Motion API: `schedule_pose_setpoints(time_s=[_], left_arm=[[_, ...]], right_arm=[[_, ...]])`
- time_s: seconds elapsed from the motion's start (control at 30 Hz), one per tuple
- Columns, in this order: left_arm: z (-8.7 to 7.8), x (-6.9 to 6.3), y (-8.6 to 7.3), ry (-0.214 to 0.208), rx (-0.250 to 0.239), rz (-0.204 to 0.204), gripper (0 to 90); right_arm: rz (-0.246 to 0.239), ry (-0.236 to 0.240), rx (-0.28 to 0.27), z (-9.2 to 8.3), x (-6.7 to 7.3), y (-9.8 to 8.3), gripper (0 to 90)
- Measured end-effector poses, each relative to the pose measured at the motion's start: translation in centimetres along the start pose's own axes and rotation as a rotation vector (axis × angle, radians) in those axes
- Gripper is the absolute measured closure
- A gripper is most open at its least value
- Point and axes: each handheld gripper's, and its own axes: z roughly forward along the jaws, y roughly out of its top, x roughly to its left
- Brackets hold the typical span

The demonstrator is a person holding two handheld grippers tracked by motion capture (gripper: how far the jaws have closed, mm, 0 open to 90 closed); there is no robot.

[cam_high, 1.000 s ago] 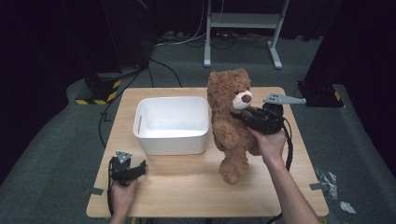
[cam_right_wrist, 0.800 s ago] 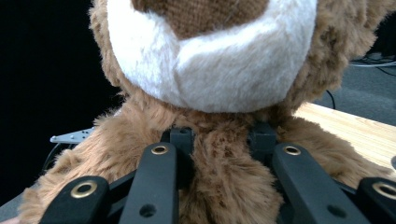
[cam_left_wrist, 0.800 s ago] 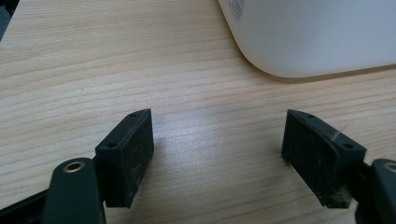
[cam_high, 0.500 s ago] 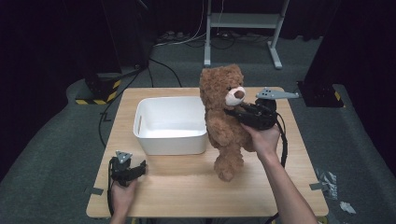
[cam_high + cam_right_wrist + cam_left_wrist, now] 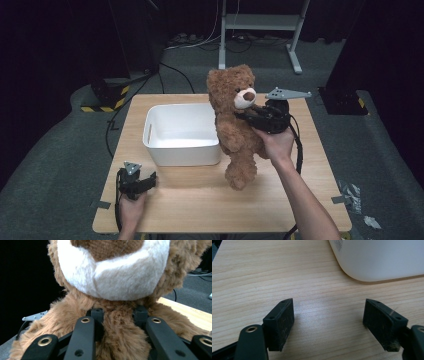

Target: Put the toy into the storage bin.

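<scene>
Item: teddy bear (image 5: 235,120), brown plush, pale muzzle. It is hanging upright above the right half of the tabletop (image 5: 200,200), just right of the bin, feet dangling clear of the wood.

Item: right gripper (image 5: 250,116). Its jaws are clamping a fold of fur at the bear's chest, just under the muzzle; pinching high is letting the body hang straight, probably for lowering into the bin.

Item: white bin (image 5: 182,135), open-topped, sitting left of the bear, nothing visible inside.

Item: left gripper (image 5: 145,181). It is resting at the near left of the tabletop, jaws standing open on nothing, facing the bin's near corner, apparently waiting.
</scene>
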Motion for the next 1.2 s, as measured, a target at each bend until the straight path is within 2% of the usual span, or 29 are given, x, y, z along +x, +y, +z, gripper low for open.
schedule_pose_setpoints(time_s=[0.37, 0.6, 0.83, 1.2], left_arm=[[0.0, 0.0, 0.0, 0.001, 0.001, 0.000, 24.8], [0.0, 0.0, 0.0, 0.002, -0.001, 0.000, 24.8], [0.0, 0.0, 0.0, 0.006, 0.002, 0.002, 24.8], [0.0, -0.1, 0.0, 0.000, -0.004, -0.002, 24.8]], right_arm=[[-0.021, -0.008, 0.017, 1.0, 0.5, 1.2, 71.2], [-0.037, -0.023, -0.004, 1.5, 0.9, 2.0, 71.4], [-0.047, -0.011, 0.006, 2.3, 1.3, 2.7, 71.5], [-0.034, 0.005, 0.026, 3.4, 1.8, 3.4, 71.1]])
